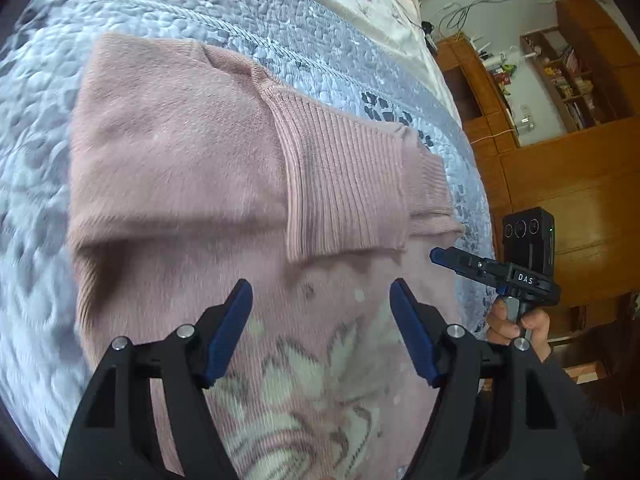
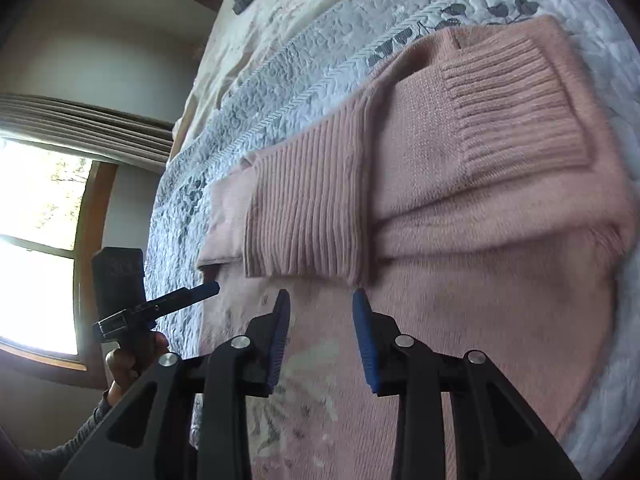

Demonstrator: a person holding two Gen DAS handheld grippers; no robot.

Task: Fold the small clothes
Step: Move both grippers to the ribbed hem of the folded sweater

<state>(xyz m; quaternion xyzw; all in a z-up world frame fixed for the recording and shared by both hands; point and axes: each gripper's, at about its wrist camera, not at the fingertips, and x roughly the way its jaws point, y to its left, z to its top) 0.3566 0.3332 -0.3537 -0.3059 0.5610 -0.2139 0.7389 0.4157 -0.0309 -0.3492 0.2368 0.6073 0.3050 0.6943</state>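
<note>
Left wrist view: the pink knitted sweater (image 1: pixel 180 168) lies on the grey quilted bed cover (image 1: pixel 32 128), free quilt around its edges; the left tool (image 1: pixel 320 312) hovers released above it. Right wrist view: the right tool (image 2: pixel 320 320), also released, hangs over the sweater's ribbed cuffs (image 2: pixel 304 208).

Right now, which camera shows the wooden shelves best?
The left wrist view: the wooden shelves stand at its upper right, beyond the bed and the pink sweater. The right wrist view shows none of them, only a window and the bed.
</note>
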